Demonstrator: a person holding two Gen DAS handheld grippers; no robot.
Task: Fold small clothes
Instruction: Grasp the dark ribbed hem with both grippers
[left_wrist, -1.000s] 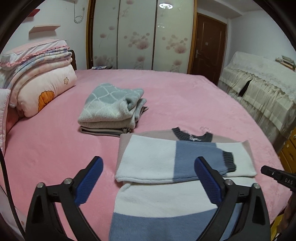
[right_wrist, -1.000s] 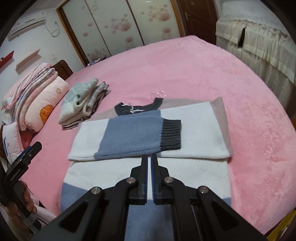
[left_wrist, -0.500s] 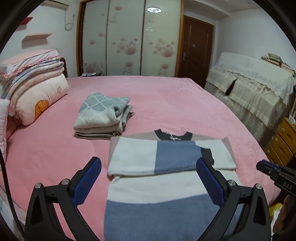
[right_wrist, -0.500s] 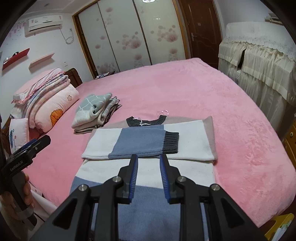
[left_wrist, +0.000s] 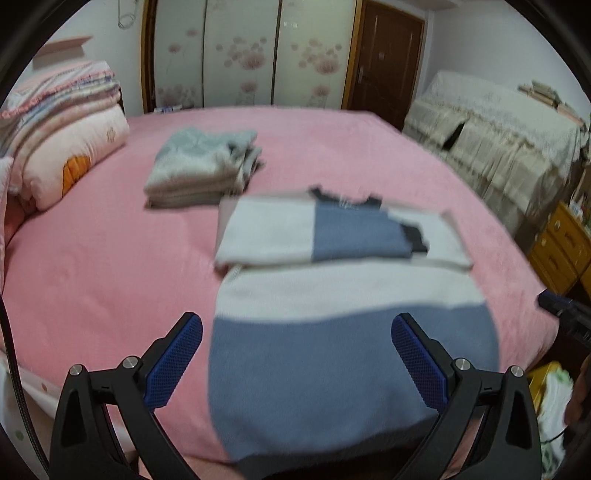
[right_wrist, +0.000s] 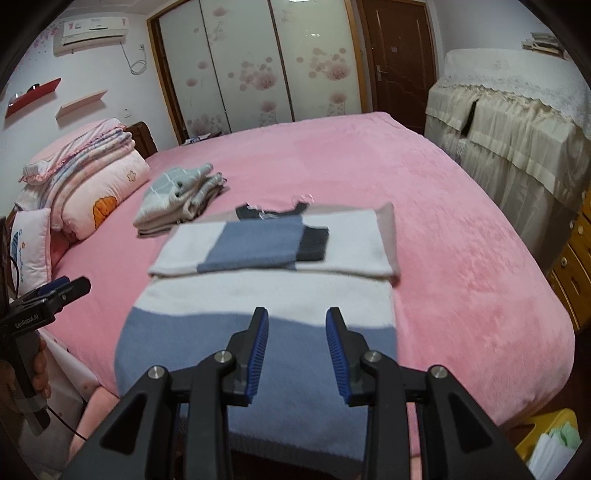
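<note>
Sweater (right_wrist: 258, 332) lies flat on the pink bed (right_wrist: 461, 258), sleeves already folded across the chest, blue hem hanging over the bed's near edge. Left gripper (left_wrist: 297, 354) spread wide, holding nothing, hovering above the hem; right gripper (right_wrist: 295, 350) part-open, also empty, above the hem's middle. Next step looks like the hem-to-collar fold: I'd pinch the two hem corners, one per gripper, lift just enough to clear the knit, carry both evenly toward the collar (right_wrist: 273, 212) so the crease lands square and the sleeves don't drag. Watch the overhang, thick knit could slide off the near edge if only one corner gets lifted. Folded grey stack (right_wrist: 177, 199) sits beyond the sweater's left shoulder, near but apart; pillows (right_wrist: 92, 184) farther left. Open blanket right of the sweater and beyond the collar, plenty of room for the fold
</note>
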